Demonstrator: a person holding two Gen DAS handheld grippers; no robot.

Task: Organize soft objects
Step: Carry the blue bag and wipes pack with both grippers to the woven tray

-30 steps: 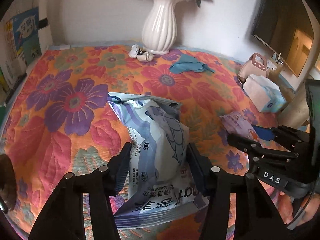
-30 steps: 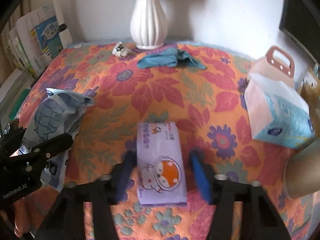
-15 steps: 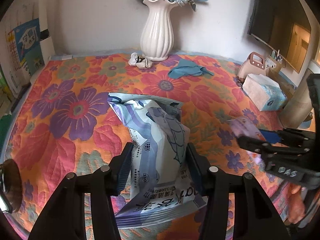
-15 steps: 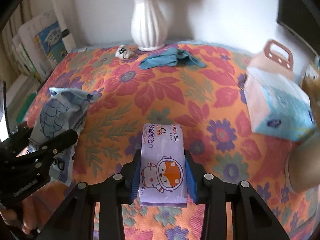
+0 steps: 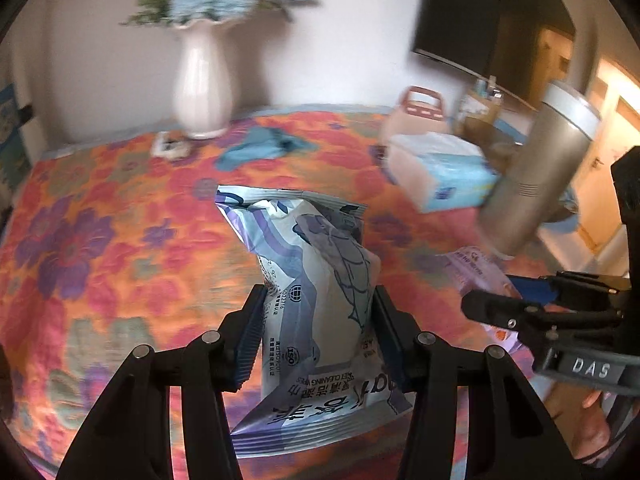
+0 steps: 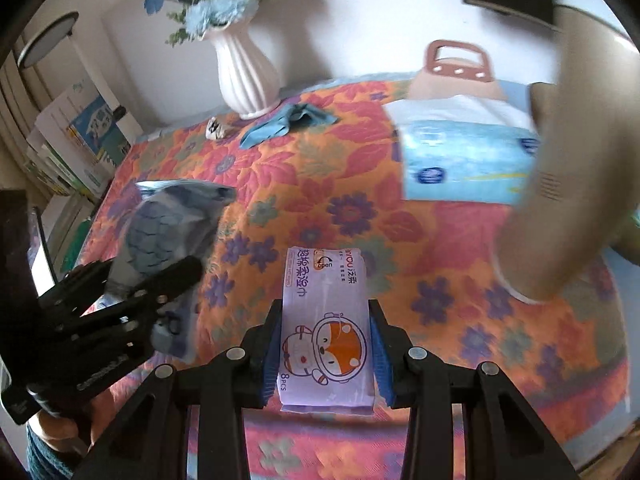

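My left gripper (image 5: 318,322) clamps its fingers on the blue wet-wipes pouch (image 5: 316,280), printed "WET CLEANING WIPES" and an ISO mark, lifted above the floral tabletop (image 5: 100,240) in front of the white vase (image 5: 202,80). My right gripper (image 6: 324,344) pinches the purple wipes pack (image 6: 324,320) marked "open" and "8 PCS".

My views are daylit but smeared; the vase (image 5: 202,80) and cylinder (image 6: 568,152) blur, and edges bend darkly.

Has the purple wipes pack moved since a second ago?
Yes. The purple wipes pack, clamped in the right gripper, has shifted toward the tissue box.
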